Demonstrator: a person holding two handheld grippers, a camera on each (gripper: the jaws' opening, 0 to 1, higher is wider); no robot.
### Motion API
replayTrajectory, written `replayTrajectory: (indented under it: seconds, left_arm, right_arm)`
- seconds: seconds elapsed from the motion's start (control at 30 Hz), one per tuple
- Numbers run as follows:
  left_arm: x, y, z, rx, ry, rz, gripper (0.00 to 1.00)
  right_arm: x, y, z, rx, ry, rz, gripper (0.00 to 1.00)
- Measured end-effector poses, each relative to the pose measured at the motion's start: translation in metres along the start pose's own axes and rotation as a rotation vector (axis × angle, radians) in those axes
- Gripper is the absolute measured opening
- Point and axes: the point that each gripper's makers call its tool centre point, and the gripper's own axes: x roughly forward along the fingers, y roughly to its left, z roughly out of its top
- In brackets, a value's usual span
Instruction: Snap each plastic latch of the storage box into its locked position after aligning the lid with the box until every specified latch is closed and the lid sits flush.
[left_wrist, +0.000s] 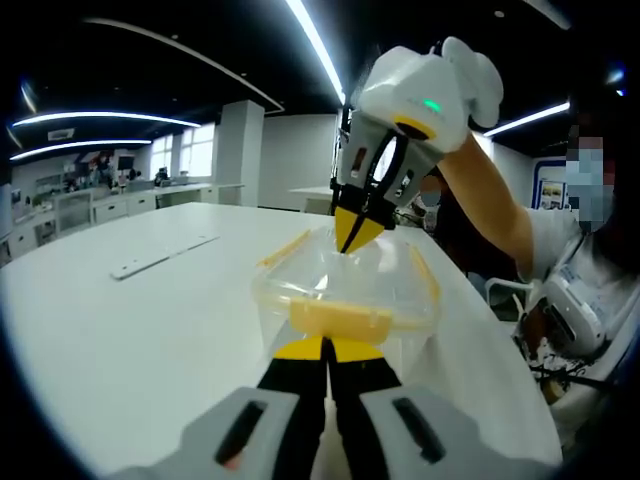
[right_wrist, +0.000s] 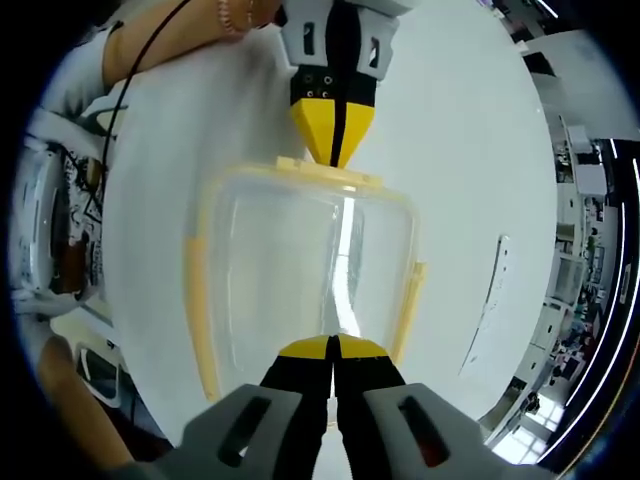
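Left gripper (left_wrist: 326, 350) pinched together at box (left_wrist: 345, 290) latch (left_wrist: 340, 318); right gripper (left_wrist: 357, 228) likewise opposite. White table (left_wrist: 130, 320), strip-lit office.

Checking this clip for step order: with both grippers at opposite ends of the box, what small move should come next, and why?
Probably press the left gripper down on the yellow latch at its tips. Both grippers look shut, the right gripper bears on the far edge of the lid, and the side latches seem to stick outward, not yet snapped.
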Motion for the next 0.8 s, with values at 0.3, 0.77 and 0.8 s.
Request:
replayTrajectory:
  seconds: [0.3,0.77,0.8]
  left_arm:
    - [-0.0005,0.001,0.0003,-0.003,-0.002,0.0,0.0]
    - [0.001,-0.0016,-0.0006,0.002,0.004,-0.003,0.0]
    - [0.0012,-0.0018,-0.0007,0.0,0.003,-0.004,0.0]
  right_arm:
    - [0.0,0.0005,-0.0004,0.003,-0.014,-0.002,0.0]
    - [0.0009,0.002,0.0,-0.004,-0.013,0.024,0.0]
    - [0.001,0.0025,-0.0004,-0.002,-0.014,0.016,0.0]
